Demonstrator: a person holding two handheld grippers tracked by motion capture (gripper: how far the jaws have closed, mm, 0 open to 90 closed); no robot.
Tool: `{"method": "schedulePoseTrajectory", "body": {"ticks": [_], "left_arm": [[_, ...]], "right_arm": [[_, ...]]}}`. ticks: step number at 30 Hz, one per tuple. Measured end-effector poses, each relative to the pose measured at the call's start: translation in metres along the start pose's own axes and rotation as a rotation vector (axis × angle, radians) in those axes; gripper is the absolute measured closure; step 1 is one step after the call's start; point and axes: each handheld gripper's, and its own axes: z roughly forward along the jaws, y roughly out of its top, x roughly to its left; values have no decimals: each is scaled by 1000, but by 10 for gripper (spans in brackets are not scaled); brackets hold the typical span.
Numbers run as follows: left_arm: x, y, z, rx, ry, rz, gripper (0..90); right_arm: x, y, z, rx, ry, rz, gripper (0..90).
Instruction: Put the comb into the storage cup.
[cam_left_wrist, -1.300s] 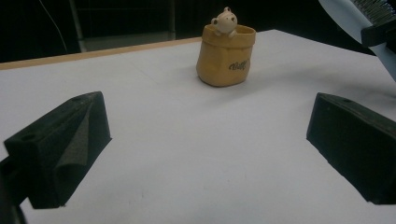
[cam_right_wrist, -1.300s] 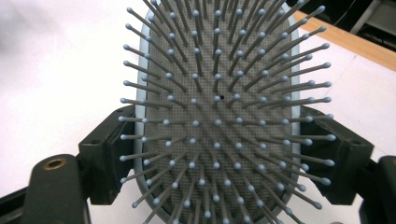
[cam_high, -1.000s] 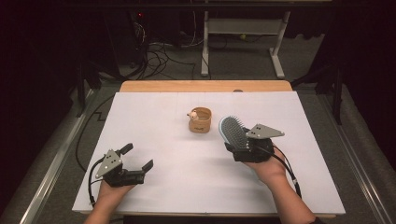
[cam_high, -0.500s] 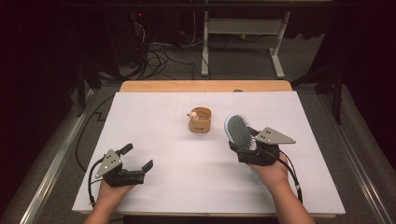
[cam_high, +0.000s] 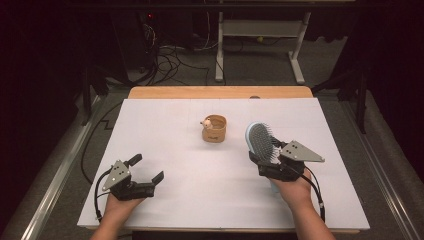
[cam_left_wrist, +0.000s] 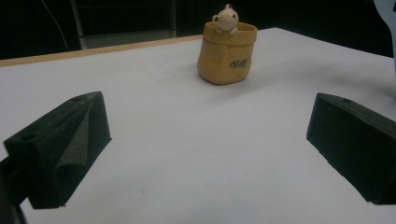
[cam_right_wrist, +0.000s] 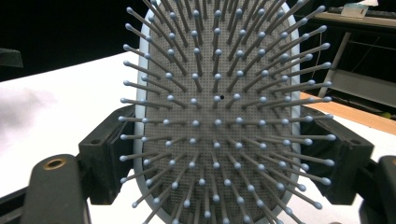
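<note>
One pale-blue hairbrush (cam_right_wrist: 215, 116) bears grey, ball-tipped bristles.

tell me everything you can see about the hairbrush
The hairbrush has a pale blue oval frame around a grey cushion set with grey, ball-tipped bristles, plastic by the look of it. The right gripper clamps its edges between both jaws, holding it above the table, head up and tilted, bristles toward the person.
</note>
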Motion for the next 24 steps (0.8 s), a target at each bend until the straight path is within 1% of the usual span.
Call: {"method": "schedulePoseTrajectory", "body": {"ticks": [7,10,12,16,19,24], "left_arm": [[-3,-4,3,7,-11,0,8],[-5,-3,6,9,-5,18,8],[-6,-1,9,10,0,20,8],[-13,-2,18,35,6,48,8],[-17,-3,23,45,-1,51,7],[-22,0,31,45,-20,54,4]], "right_arm": [[-3,-7,-7,-20,-12,17,206],[-4,-8,-10,-26,-14,24,206],[-4,-9,-11,-31,-18,24,206],[-4,-8,-11,-36,-14,28,206],[-3,-8,-11,-37,-10,35,206],[-3,-8,-10,-40,-9,36,206]]}}
